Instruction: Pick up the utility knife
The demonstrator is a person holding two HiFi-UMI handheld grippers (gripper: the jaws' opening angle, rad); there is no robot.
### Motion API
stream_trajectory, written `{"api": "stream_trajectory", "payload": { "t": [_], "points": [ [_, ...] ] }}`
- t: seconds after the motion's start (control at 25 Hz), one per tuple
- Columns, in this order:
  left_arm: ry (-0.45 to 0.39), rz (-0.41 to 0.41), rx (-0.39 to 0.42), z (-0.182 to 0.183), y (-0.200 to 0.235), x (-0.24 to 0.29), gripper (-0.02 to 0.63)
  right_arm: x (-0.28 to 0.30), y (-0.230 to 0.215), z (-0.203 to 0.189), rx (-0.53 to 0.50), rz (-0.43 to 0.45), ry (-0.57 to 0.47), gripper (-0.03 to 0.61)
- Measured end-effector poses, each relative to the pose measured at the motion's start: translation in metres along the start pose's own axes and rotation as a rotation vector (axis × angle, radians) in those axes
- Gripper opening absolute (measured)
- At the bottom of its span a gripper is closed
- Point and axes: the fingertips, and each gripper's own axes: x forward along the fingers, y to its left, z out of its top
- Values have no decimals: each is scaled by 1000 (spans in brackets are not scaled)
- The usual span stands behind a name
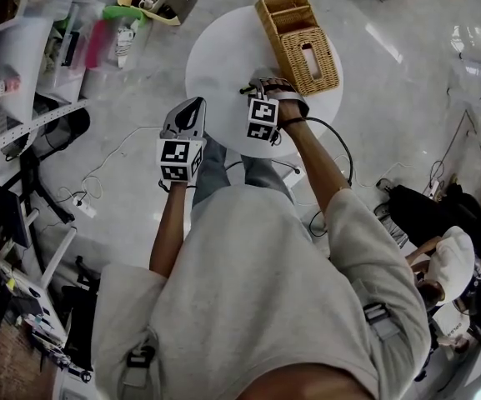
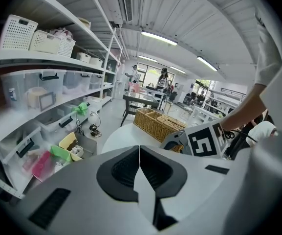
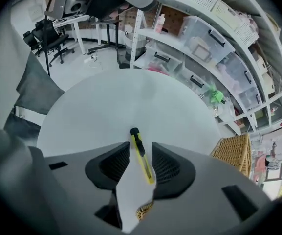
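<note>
Jaws pressed together on nothing, the left gripper point(image 2: 140, 155) hangs nearest the body. Further out, the right gripper point(image 3: 141, 147) points down at the round white table point(image 3: 111, 97), its jaws spread either side of the yellow utility knife point(image 3: 144, 163), which lies flat and apparently unpinched. Approach looks done; closing and lifting remain. Beyond stands a wicker basket point(image 3: 233, 153).

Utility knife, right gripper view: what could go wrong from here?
1. The utility knife lies slanted between the open jaws of the right gripper, so closing may twist it or pinch it off-centre.
2. It is thin and flat on the white table; jaws held too high could slip over it.
</note>
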Motion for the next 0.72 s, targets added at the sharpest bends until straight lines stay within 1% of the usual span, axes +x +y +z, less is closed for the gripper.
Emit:
{"api": "stream_trajectory", "payload": {
  "t": [0.28,0.44,0.56,0.72],
  "points": [
    [5,-5,0,-2,2,-1,21,9,5,3,6,78,11,139],
    [5,-13,4,-2,-1,0,21,9,10,2,32,132,-3,98],
    [6,-15,5,-2,-3,0,21,9,13,2,26,139,-5,72],
    [7,-14,9,-4,-3,-2,21,10,14,1,57,127,-7,71]
  ]
}}
